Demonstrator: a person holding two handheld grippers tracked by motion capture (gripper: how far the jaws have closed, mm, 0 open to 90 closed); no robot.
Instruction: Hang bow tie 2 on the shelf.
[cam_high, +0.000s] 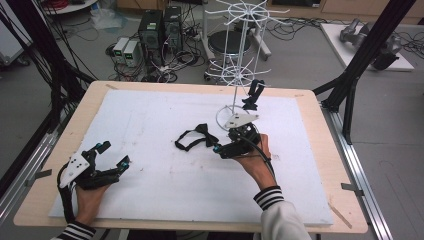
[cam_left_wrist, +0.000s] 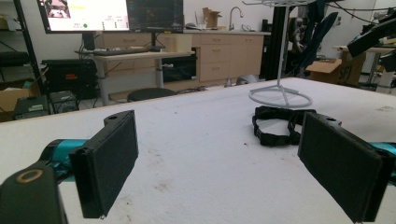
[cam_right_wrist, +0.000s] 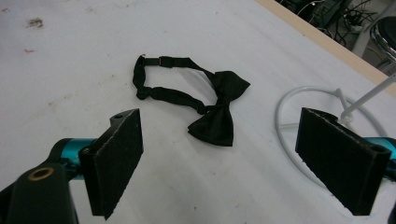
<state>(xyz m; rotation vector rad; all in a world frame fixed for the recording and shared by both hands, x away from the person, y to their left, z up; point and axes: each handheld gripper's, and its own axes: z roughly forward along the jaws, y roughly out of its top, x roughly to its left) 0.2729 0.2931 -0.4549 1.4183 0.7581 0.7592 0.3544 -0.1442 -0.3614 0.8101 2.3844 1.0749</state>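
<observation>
The right gripper (cam_right_wrist: 224, 158), jaws spread and empty, points at the black fabric bow tie (cam_right_wrist: 212, 109) to pick it up; the left gripper (cam_left_wrist: 219, 163) rests spread on the white worktop (cam_high: 150, 125).

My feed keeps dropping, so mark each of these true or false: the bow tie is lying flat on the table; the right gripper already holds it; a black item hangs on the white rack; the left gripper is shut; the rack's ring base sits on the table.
1. The bow tie lies on the white table: true.
2. The right gripper holds it: false. Its jaws stand open and short of the bow tie, nothing between them.
3. A black item hangs on the white rack: true.
4. The left gripper is shut: false. Its jaws are wide apart and empty.
5. The rack's ring base sits on the table: true.
</observation>
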